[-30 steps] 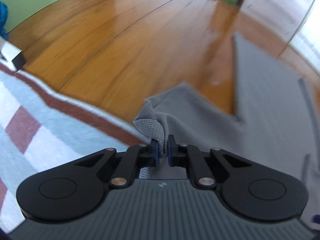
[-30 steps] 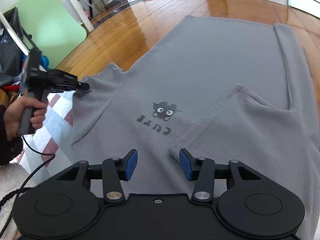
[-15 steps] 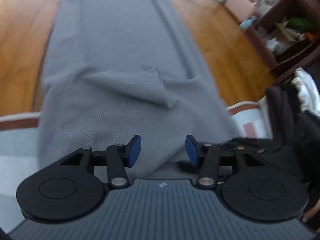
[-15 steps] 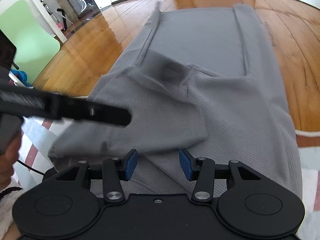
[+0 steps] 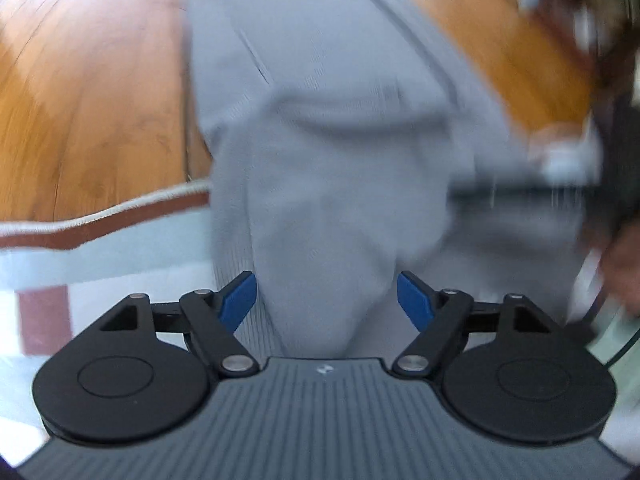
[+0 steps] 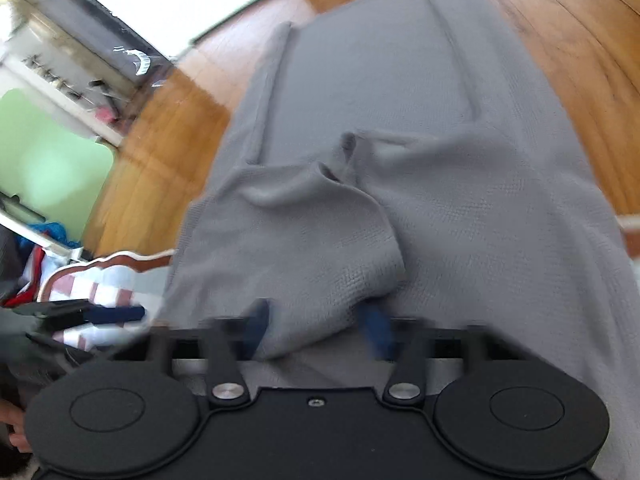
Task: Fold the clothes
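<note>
In the left wrist view, the left gripper (image 5: 327, 300) sits at the bottom of the frame. Its jaws are opening wide, and its blue pads (image 5: 239, 300) touch nothing. A soft fold of the grey knitted shirt (image 5: 320, 184) lies between them, not pinched. The whole picture is smeared, so small things are hard to make out.

In the right wrist view, the right gripper (image 6: 318, 330) is at the bottom of the frame. Its jaws are closing, and a folded flap of the grey shirt (image 6: 400, 128) lies between them. The blue pads (image 6: 258, 330) are blurred, so you cannot tell if they pinch the cloth yet.

The shirt runs from the grippers up to the top of both frames. Its near end rests on a rug with white, pale blue and brown-red squares (image 5: 100, 236). Its far end lies on the shiny brown wooden floor (image 5: 88, 80).

Only the right wrist view shows a green panel (image 6: 48, 160) at the left edge, and the other gripper, blurred, at the lower left. Only the left wrist view shows a dark blurry thing at the right edge, cut off.
</note>
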The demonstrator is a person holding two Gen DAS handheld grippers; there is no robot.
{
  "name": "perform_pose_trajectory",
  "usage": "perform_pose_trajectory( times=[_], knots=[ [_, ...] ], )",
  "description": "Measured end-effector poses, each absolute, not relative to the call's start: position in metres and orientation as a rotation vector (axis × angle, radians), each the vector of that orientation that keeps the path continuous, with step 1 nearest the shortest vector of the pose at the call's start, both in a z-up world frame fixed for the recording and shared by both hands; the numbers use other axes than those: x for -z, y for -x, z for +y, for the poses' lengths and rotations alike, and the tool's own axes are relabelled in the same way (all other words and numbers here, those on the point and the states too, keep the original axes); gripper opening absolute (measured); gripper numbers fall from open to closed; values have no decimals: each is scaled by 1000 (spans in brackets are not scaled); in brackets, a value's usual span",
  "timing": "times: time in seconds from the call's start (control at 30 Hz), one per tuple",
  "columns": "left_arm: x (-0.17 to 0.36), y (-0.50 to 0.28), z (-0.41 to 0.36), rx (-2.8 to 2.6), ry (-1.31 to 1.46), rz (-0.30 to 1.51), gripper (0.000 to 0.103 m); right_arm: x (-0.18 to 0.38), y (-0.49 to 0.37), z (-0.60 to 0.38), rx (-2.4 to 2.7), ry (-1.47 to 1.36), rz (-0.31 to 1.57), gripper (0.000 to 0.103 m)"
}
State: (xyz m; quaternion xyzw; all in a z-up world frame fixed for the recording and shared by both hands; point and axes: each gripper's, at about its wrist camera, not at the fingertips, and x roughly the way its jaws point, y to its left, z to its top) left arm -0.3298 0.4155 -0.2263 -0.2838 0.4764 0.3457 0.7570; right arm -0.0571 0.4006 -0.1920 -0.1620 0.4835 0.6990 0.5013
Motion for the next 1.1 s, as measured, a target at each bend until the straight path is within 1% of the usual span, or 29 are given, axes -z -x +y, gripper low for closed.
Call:
perform_pose_trajectory(
  times=[0.03,0.07,0.1,0.13,0.17,0.2,0.27,0.3,0.33,0.37,0.4,0.43,0.47,0.53,0.6,0.67,0.7,0.73,0.8,0.83,0.87,0.9,0.93,0.97,1.0,1.03,1.07,1.1],
  knots=[
    [232,319,407,-728,543,1119,77,188,62,402,-1729,400,1120,5],
    [237,310,399,-708,469,1192,77,173,66,393,-1774,397,1015,5],
    [242,308,393,-727,409,1238,73,158,71,385,-1813,395,915,5],
    [243,308,390,-772,351,1265,67,152,71,381,-1795,426,911,5],
    [244,308,388,-813,299,1285,65,147,72,378,-1776,460,906,5],
    [239,312,389,-831,295,1262,60,156,75,378,-1736,553,879,6],
    [228,324,397,-842,379,1191,41,174,81,379,-1650,734,822,8],
    [224,329,400,-848,416,1163,27,184,82,379,-1591,808,809,12],
    [223,332,401,-858,425,1156,23,187,79,376,-1586,800,816,13],
    [222,335,401,-872,428,1153,22,189,75,373,-1582,788,825,14],
    [222,338,401,-883,433,1147,21,184,70,370,-1611,734,870,28],
    [221,340,402,-874,450,1135,21,181,64,370,-1629,677,916,39],
    [222,339,401,-847,465,1125,21,177,58,369,-1646,619,961,42],
    [224,336,397,-769,479,1130,21,170,48,374,-1676,521,1021,43],
    [231,330,394,-767,442,1190,21,164,38,385,-1683,448,1074,44],
    [238,326,397,-805,417,1254,21,159,26,399,-1684,368,1136,47],
    [238,325,397,-831,394,1281,21,159,21,409,-1683,336,1178,54],
    [239,323,398,-856,371,1308,21,161,18,421,-1675,311,1224,56],
    [232,318,390,-867,298,1344,21,166,15,440,-1661,286,1293,56],
    [227,315,382,-848,266,1343,23,168,15,449,-1656,287,1316,56],
    [221,314,373,-824,248,1329,23,169,16,456,-1650,291,1329,56],
    [218,314,368,-779,270,1315,28,169,16,462,-1650,296,1339,56],
    [214,315,364,-737,291,1303,37,168,17,467,-1650,310,1352,56],
    [210,315,366,-714,304,1305,39,168,20,472,-1641,328,1365,55],
    [205,316,369,-698,320,1295,40,166,18,474,-1642,338,1371,51],
    [194,317,382,-715,354,1225,43,162,18,475,-1655,346,1370,46],
    [183,319,395,-730,387,1155,45,159,17,475,-1661,356,1365,43],
    [172,320,408,-745,420,1084,45,157,18,478,-1664,373,1352,37]
  ],
)
